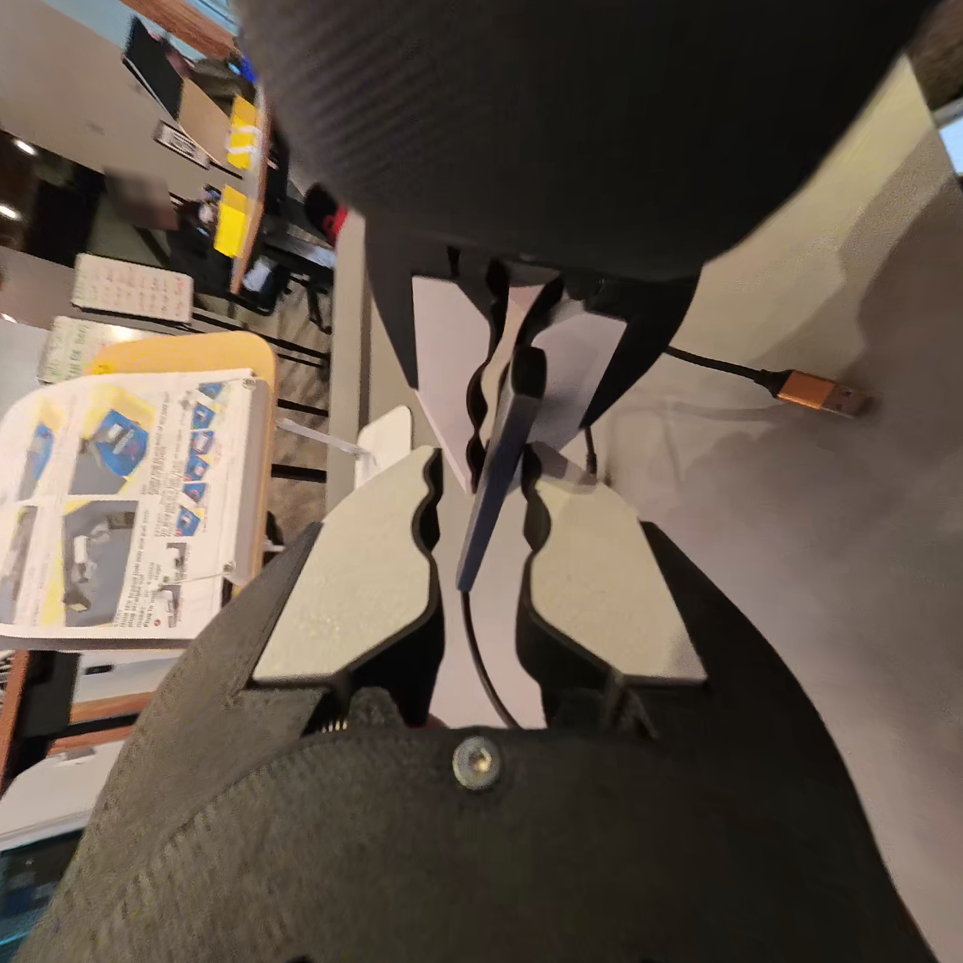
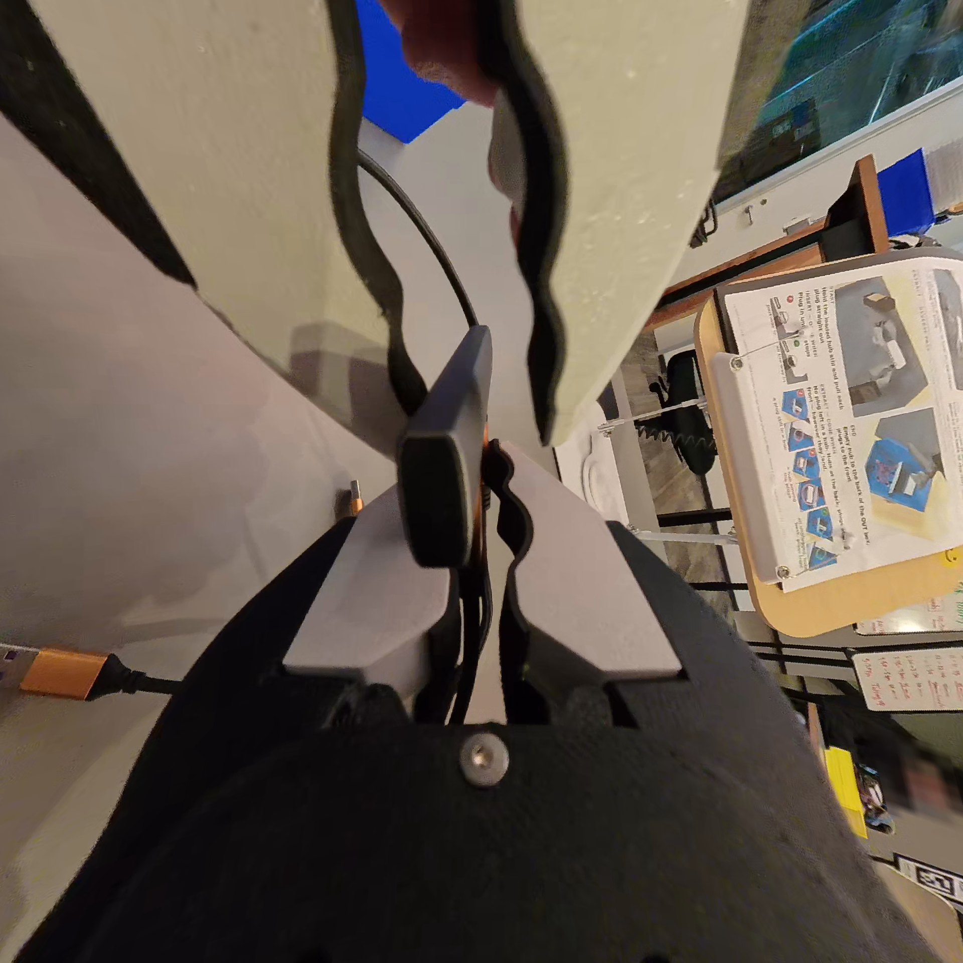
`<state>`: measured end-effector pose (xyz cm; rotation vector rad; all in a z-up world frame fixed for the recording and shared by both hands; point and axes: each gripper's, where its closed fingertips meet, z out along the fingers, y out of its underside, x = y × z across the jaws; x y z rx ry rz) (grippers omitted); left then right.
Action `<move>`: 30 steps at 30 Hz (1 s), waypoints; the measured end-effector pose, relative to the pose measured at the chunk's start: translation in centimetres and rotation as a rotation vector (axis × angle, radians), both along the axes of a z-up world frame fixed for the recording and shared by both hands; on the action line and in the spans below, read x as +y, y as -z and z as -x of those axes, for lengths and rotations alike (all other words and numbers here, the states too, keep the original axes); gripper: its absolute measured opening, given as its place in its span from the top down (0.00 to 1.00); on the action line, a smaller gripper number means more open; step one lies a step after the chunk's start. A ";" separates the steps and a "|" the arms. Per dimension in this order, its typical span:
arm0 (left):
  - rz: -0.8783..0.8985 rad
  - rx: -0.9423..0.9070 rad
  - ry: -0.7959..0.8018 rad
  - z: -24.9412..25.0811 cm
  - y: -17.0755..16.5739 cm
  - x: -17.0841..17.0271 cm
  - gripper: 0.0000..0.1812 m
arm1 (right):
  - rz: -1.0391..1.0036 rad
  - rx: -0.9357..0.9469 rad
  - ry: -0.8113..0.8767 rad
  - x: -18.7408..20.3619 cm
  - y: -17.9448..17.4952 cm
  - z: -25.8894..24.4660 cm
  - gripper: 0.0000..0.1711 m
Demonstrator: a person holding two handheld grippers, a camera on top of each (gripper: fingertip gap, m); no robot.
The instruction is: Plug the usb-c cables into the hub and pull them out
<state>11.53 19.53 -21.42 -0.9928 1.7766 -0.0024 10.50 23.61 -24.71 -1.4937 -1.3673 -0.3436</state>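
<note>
- Left gripper: fingers spread a little, hub standing on edge in the gap; can't tell if the pads touch it.
- Right gripper: faces the left one, fingers nearly together, pinching a black cable at the hub's end.
- Orange plug: loose on the table, right of the left gripper.

Hub ports, plug: hidden.

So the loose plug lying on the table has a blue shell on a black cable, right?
Not blue: the loose plug has an orange shell, as the left wrist view shows. It does lie on the table, on a black cable.
</note>
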 end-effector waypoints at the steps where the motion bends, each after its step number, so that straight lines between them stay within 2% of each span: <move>1: -0.022 -0.015 0.013 -0.2 -0.1 -0.2 0.88 | 0.001 0.001 0.000 0.0 0.0 0.0 0.99; 4: -0.076 -0.019 0.001 -0.4 -0.1 -0.1 0.94 | 0.000 0.003 -0.002 -0.1 -0.1 0.0 0.99; 13: -0.118 -0.018 0.001 -0.4 0.0 -0.4 0.94 | -0.014 -0.011 -0.031 -0.4 -0.2 0.1 0.98; 30: -0.131 -0.047 0.005 0.3 -1.2 -0.1 0.94 | -0.145 0.075 -0.104 -2.5 -3.2 -0.5 0.95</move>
